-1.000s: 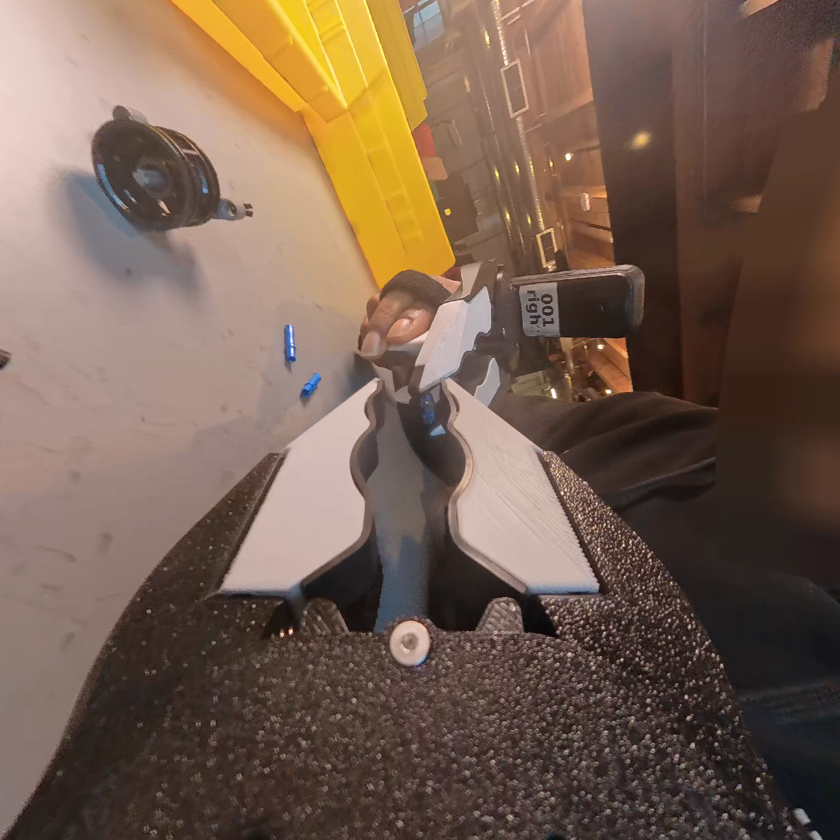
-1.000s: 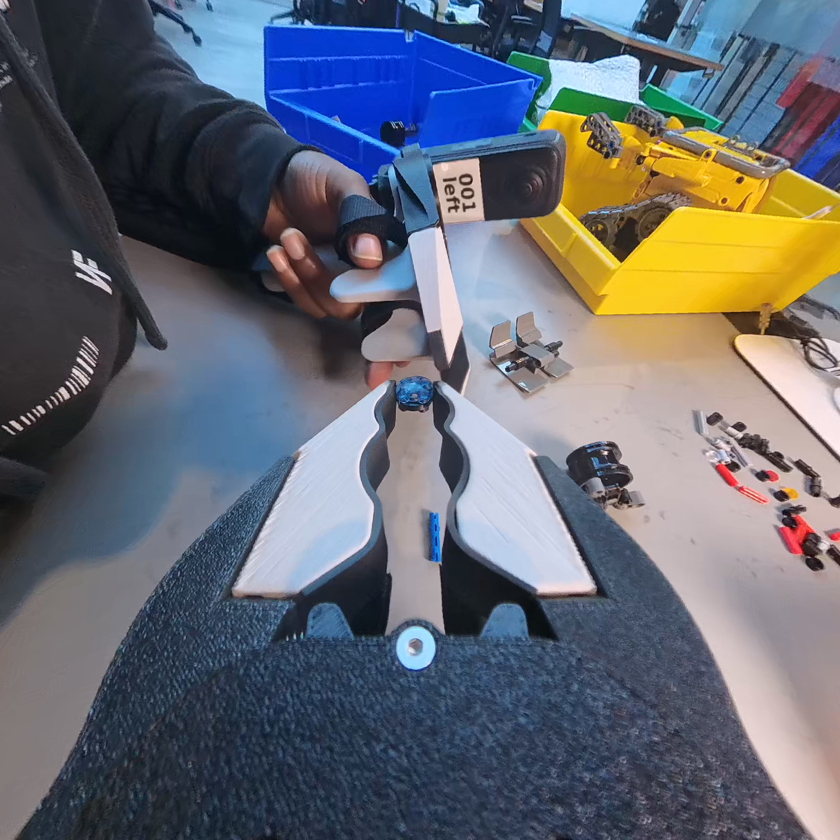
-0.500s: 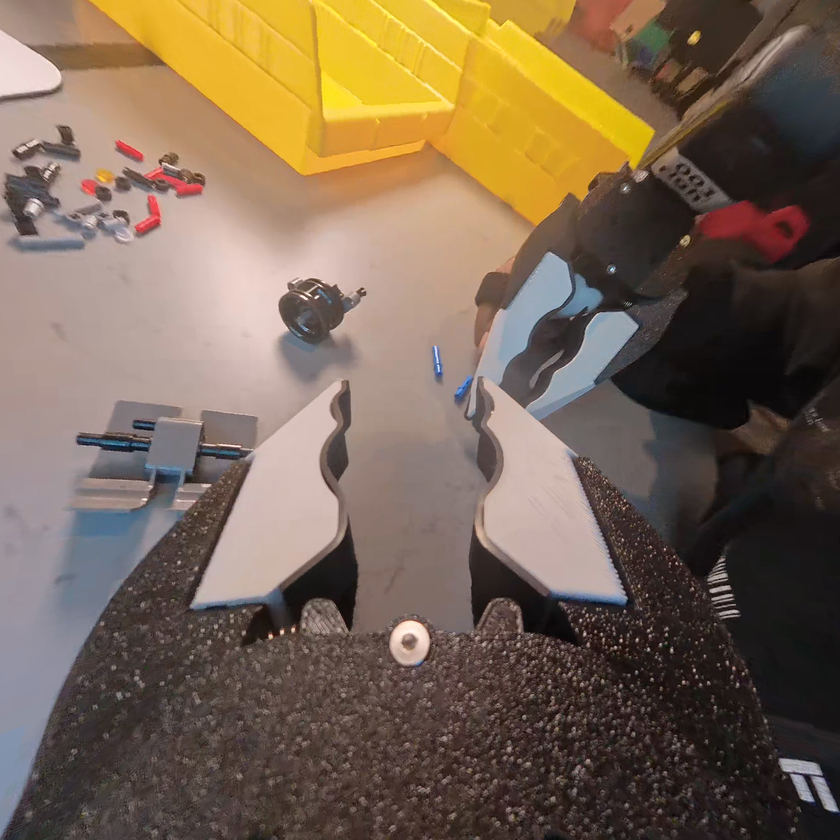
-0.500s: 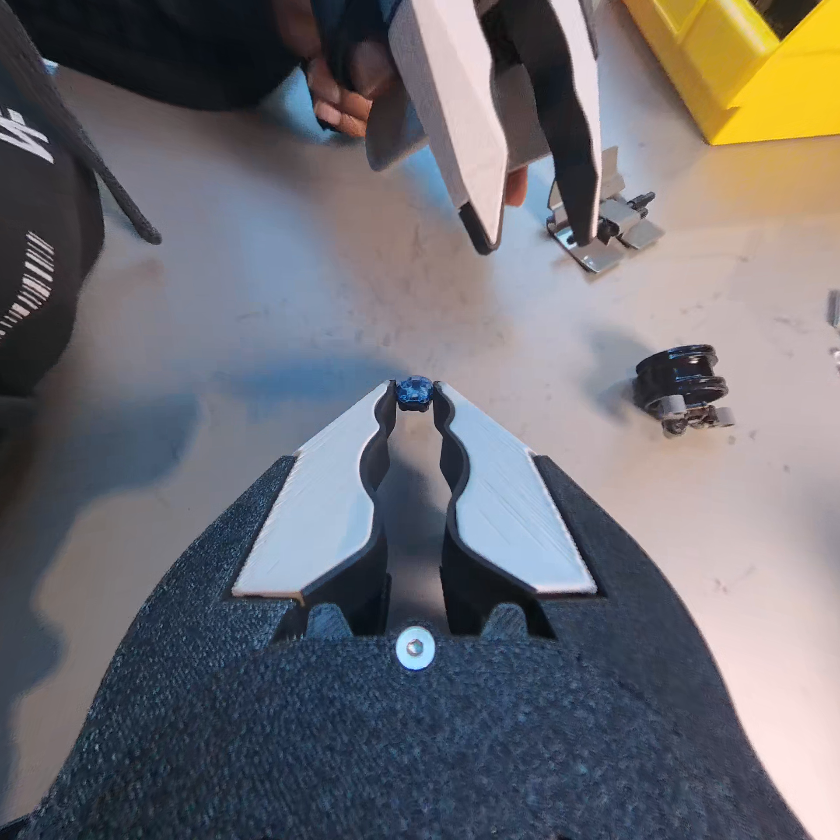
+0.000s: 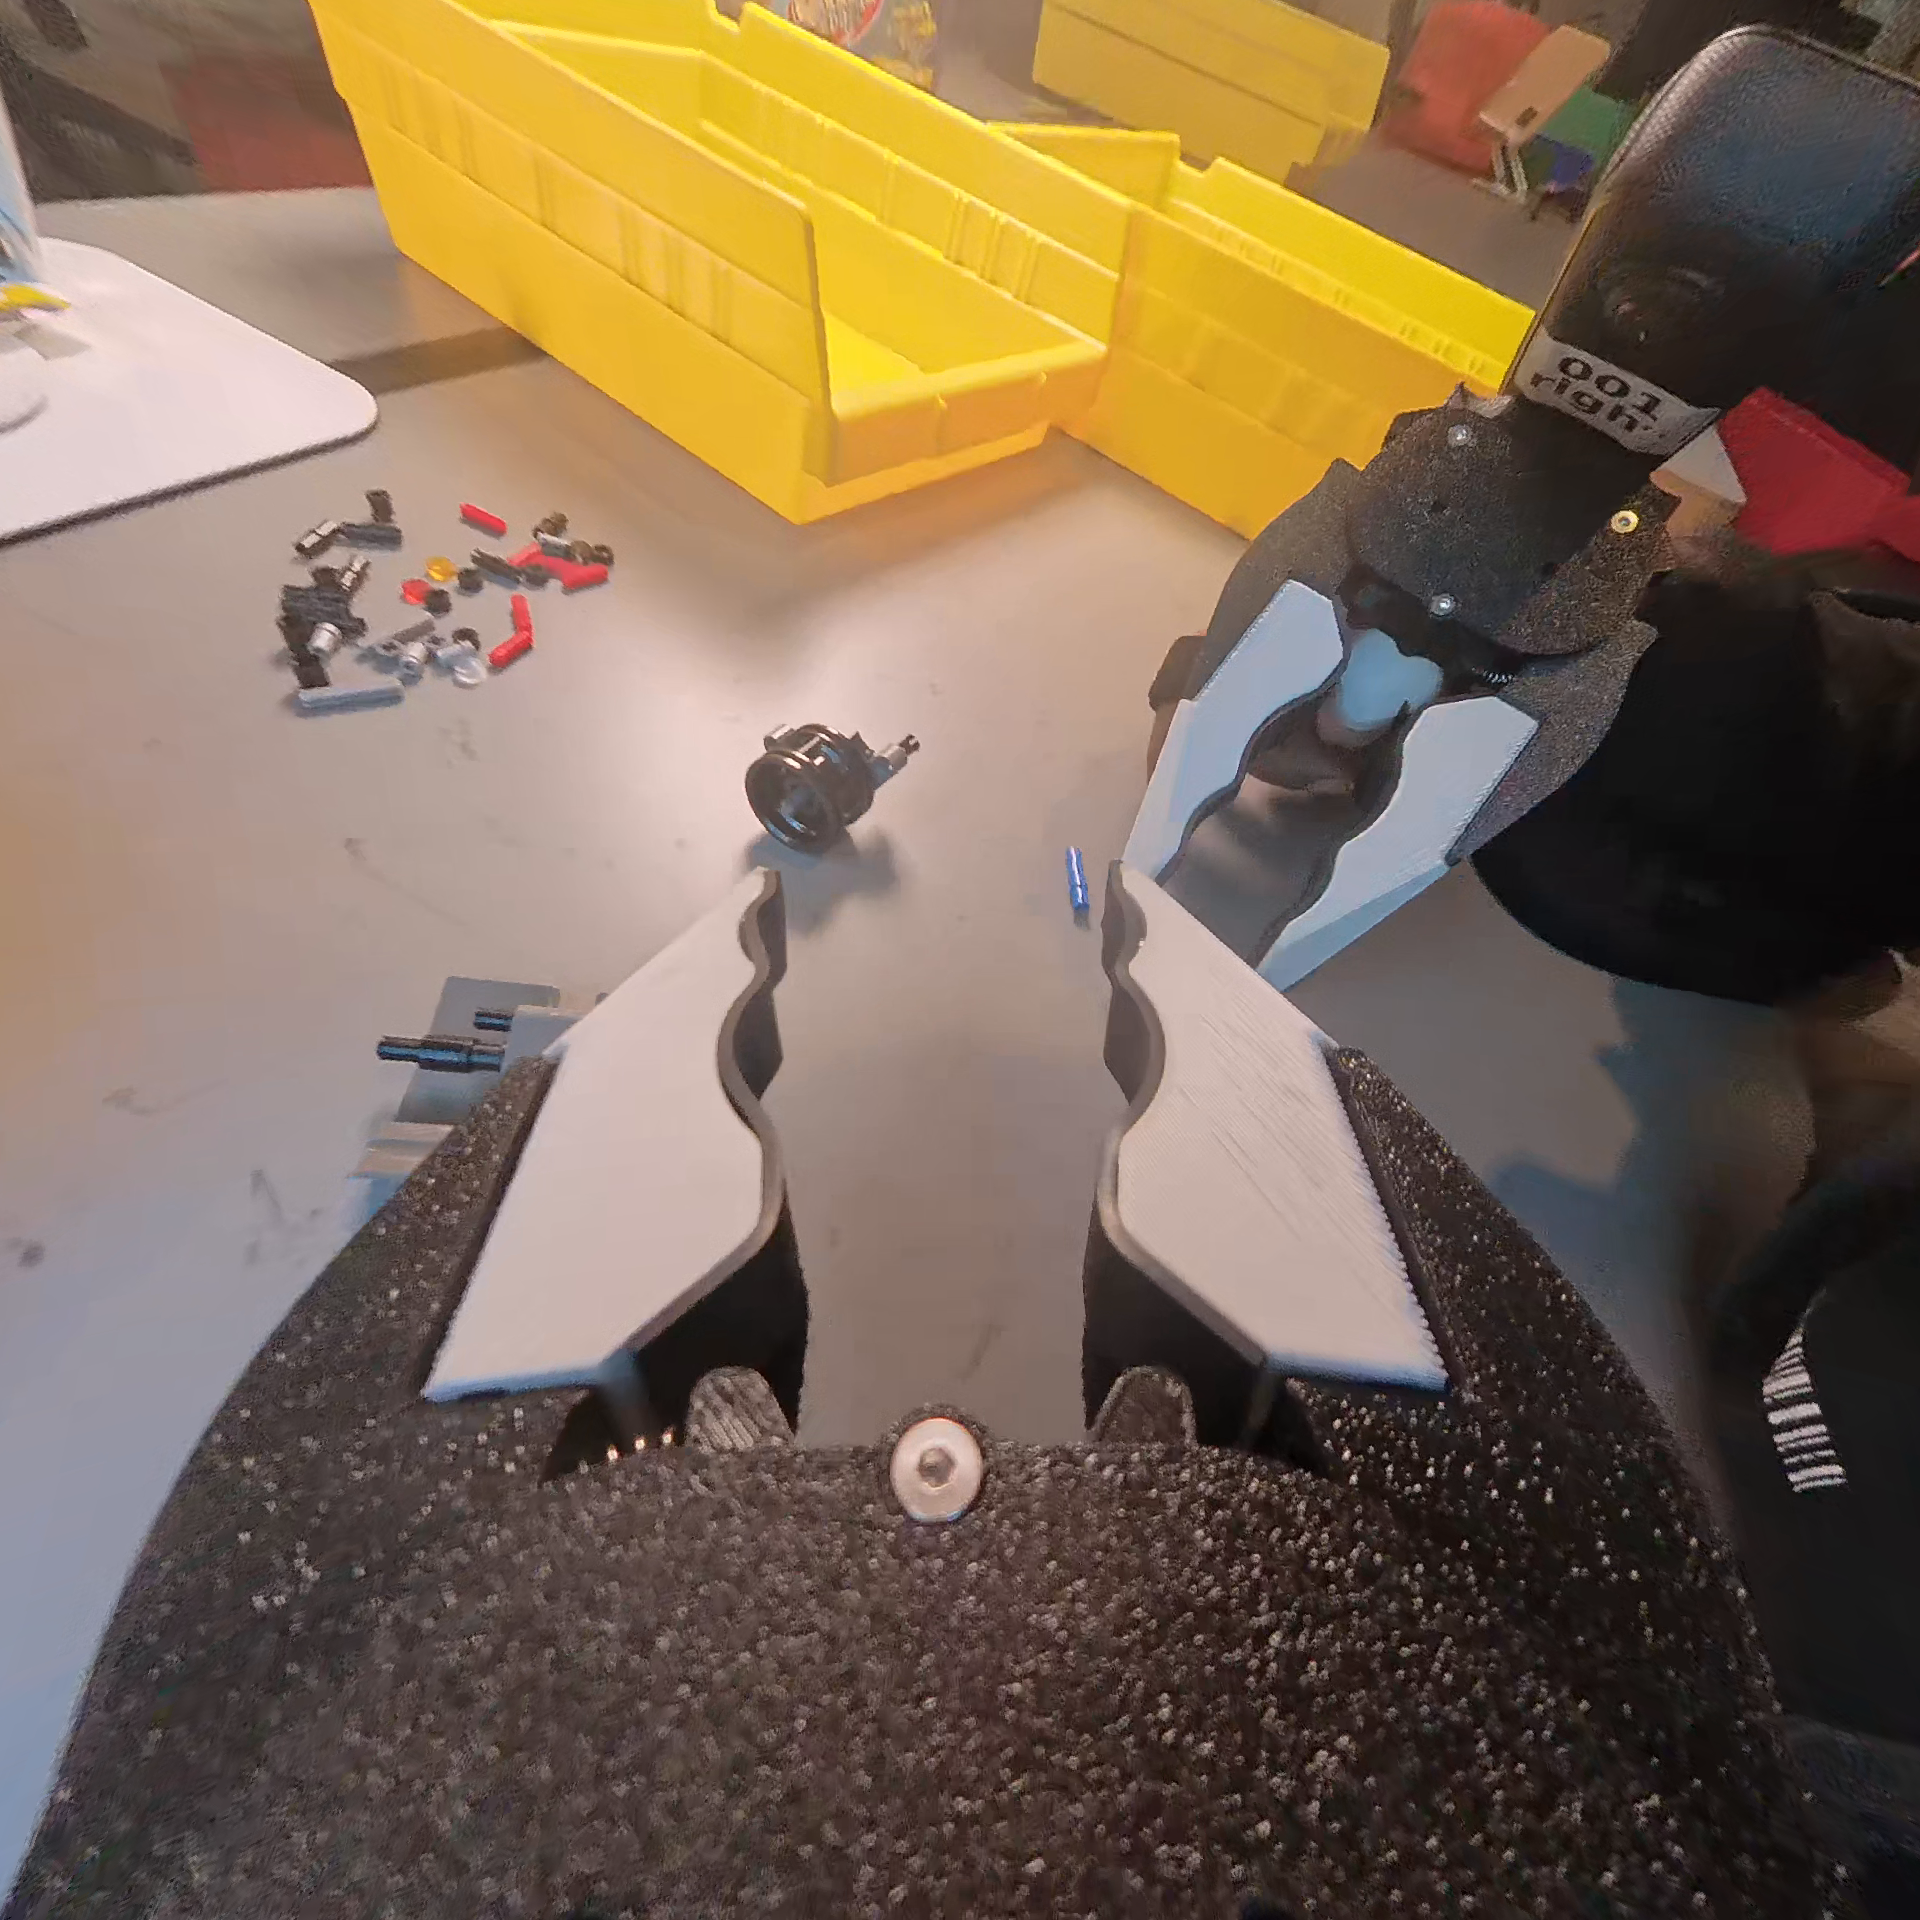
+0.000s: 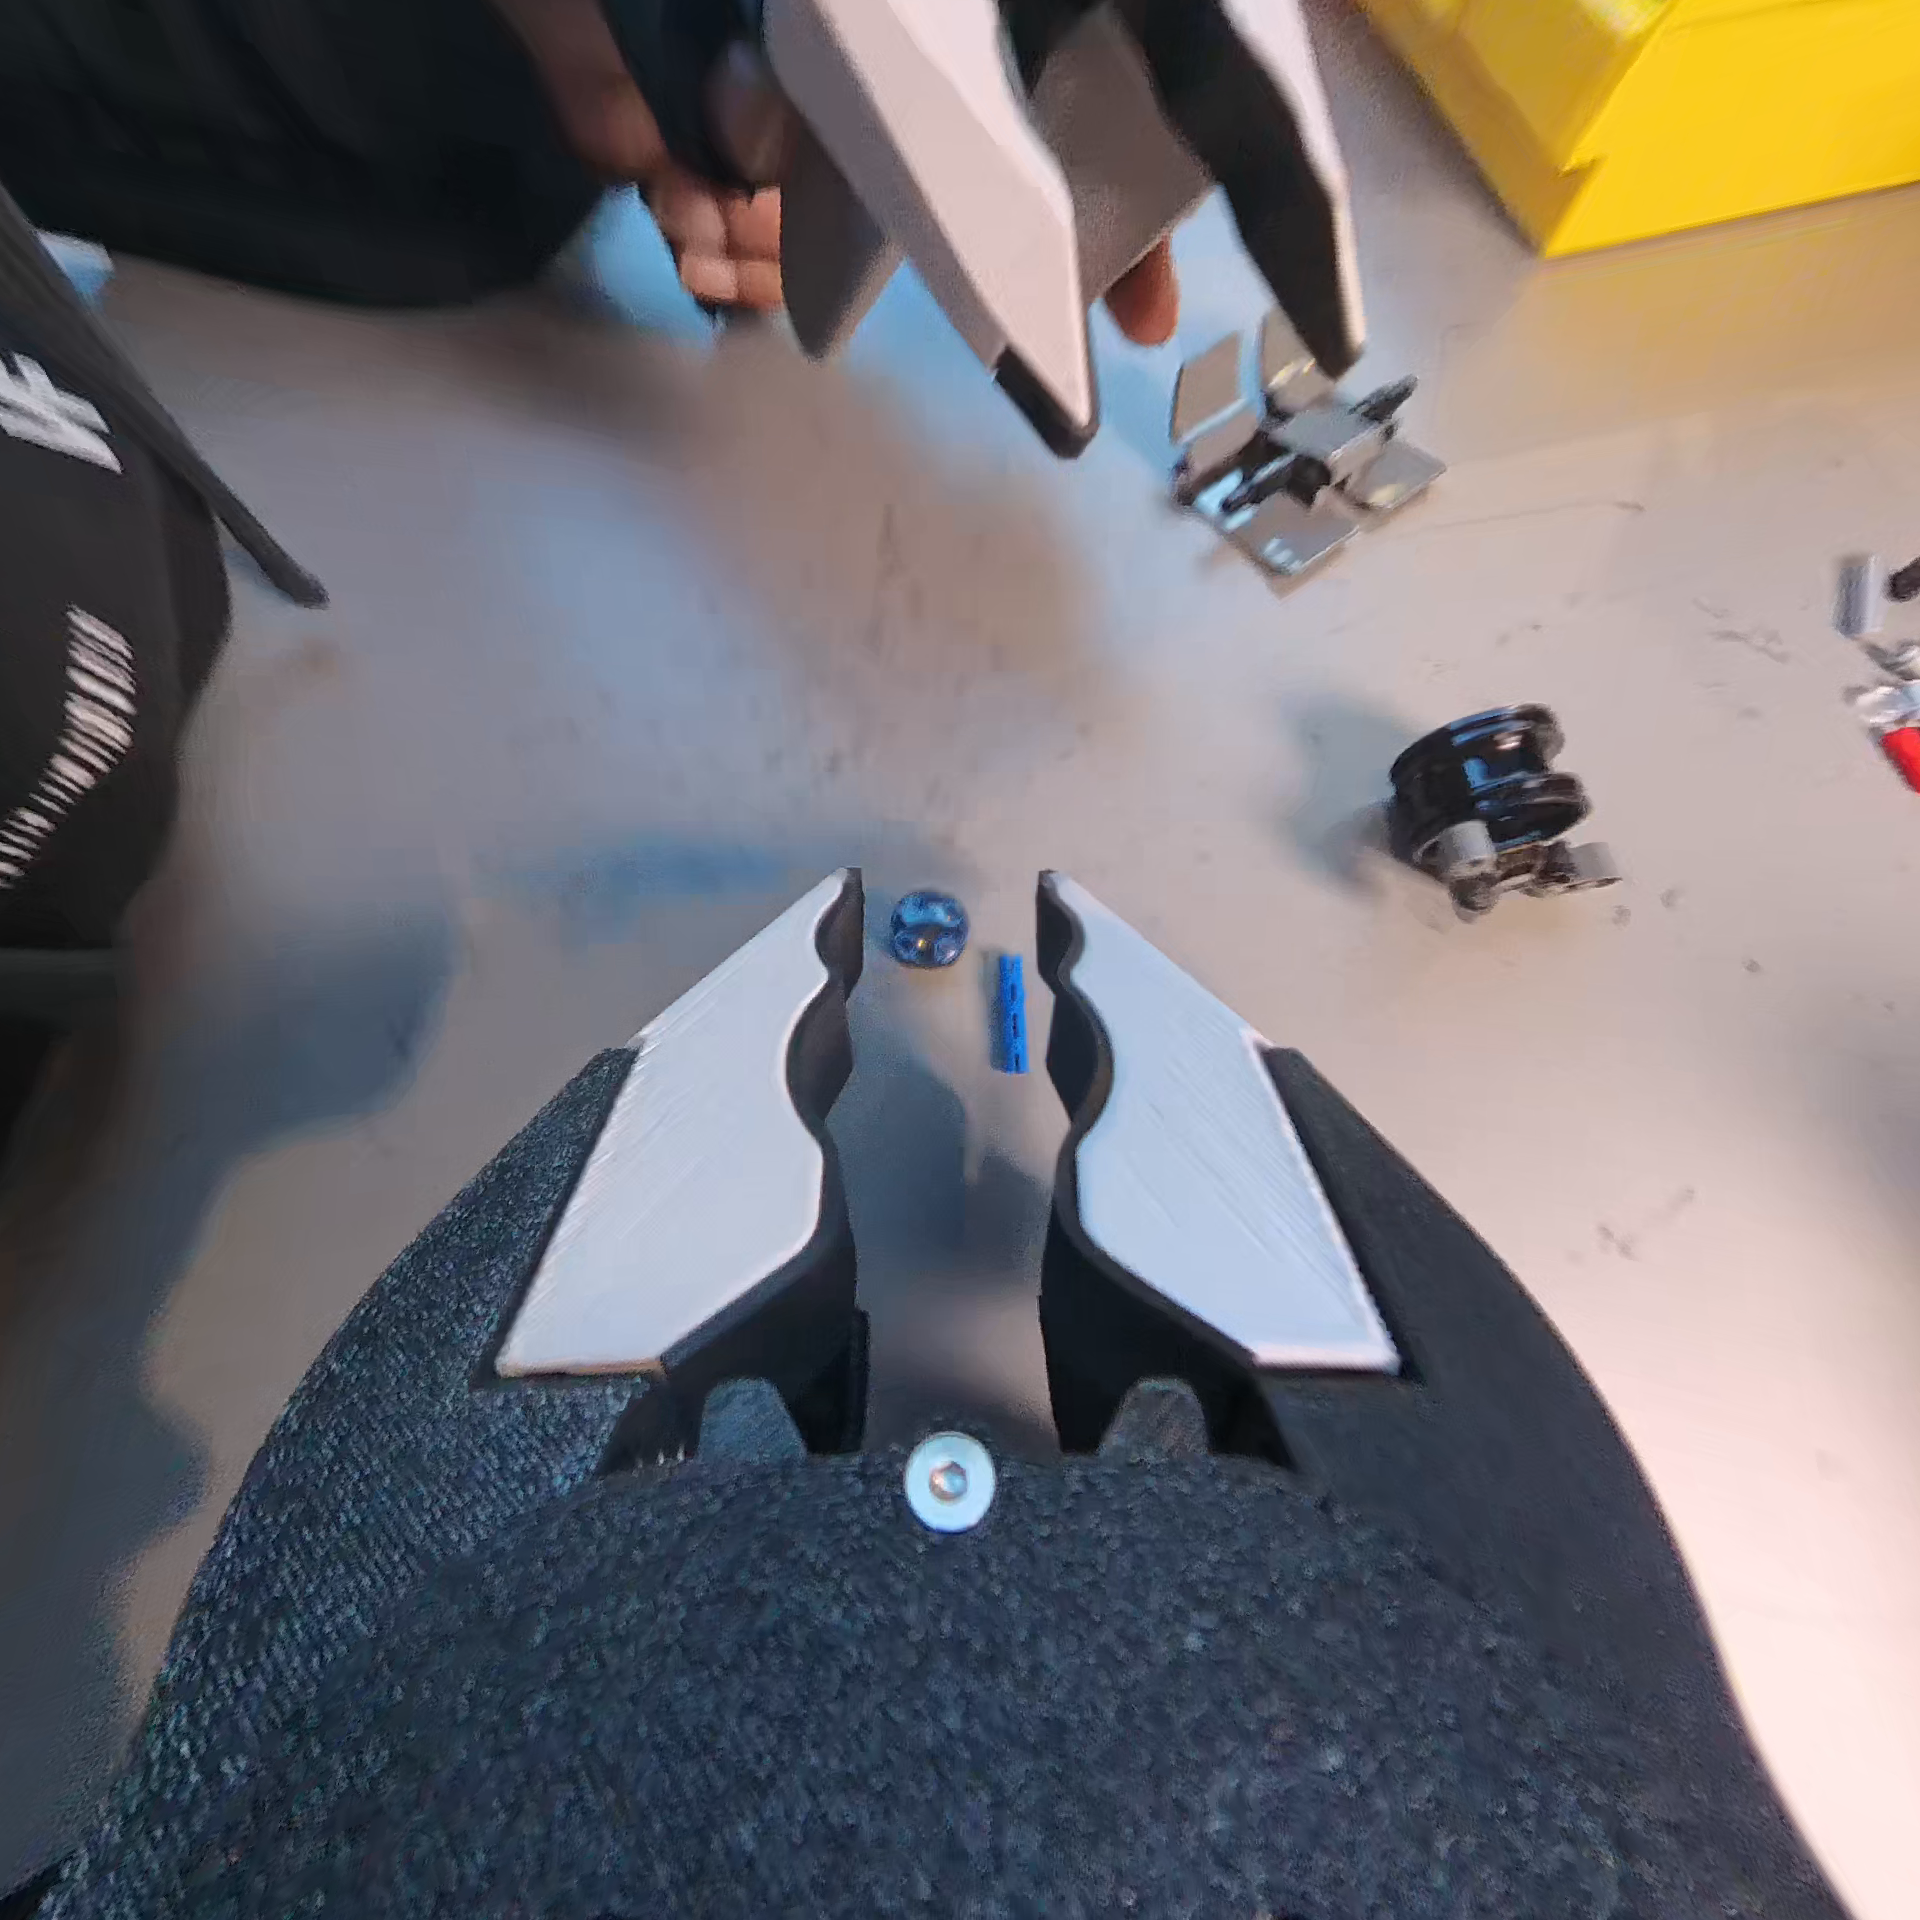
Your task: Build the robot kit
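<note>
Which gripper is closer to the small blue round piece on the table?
Right. The right gripper has the blue round piece lying just off its open jaws, while the left gripper hangs farther off, beyond it.

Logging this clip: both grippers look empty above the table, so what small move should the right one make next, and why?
Probably lift the right gripper straight up. Its jaws stand open with the small blue round piece and the blue pin lying loose on the table between the tips, so a sideways move might knock them.
</note>
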`<state>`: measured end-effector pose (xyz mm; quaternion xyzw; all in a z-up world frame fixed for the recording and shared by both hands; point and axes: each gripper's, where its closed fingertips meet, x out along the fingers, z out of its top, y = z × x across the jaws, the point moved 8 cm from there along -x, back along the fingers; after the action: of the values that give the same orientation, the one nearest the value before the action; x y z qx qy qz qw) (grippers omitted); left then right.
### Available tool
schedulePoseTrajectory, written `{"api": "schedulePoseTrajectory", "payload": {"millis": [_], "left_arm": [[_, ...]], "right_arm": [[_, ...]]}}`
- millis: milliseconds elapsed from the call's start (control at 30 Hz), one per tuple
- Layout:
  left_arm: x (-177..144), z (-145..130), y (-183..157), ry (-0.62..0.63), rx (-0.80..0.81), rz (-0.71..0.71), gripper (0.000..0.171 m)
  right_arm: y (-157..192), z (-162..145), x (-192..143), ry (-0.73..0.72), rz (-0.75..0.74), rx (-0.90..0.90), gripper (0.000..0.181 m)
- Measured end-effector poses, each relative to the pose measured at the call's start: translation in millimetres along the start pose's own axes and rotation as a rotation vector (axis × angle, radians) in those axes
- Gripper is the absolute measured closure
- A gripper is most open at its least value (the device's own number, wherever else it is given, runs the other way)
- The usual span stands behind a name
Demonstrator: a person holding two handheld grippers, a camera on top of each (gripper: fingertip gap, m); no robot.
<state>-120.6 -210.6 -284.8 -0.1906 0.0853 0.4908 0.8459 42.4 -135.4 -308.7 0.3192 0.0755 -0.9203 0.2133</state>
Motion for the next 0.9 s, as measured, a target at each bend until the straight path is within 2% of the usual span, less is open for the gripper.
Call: {"api": "schedulePoseTrajectory", "payload": {"millis": [100, 233, 400, 667, 900], "left_arm": [[-5, 5, 3, -0.059, 0.023, 0.044, 0.109], [-11, 10, 8, -0.117, 0.037, 0.105, 0.108], [-13, 11, 11, -0.134, 0.034, 0.133, 0.108], [-14, 11, 12, -0.149, 0.036, 0.148, 0.108], [-17, 13, 15, -0.180, 0.096, 0.233, 0.107]], "right_arm": [[-11, 13, -17, -0.197, -0.041, 0.063, 0.139], [-33, 22, -44, -0.439, -0.218, 0.119, 0.132], [-55, 19, -71, -0.618, -0.395, 0.212, 0.130], [-61, 15, -75, -0.630, -0.479, 0.218, 0.123], [-58, 17, -73, -0.621, -0.509, 0.182, 0.120]]}}
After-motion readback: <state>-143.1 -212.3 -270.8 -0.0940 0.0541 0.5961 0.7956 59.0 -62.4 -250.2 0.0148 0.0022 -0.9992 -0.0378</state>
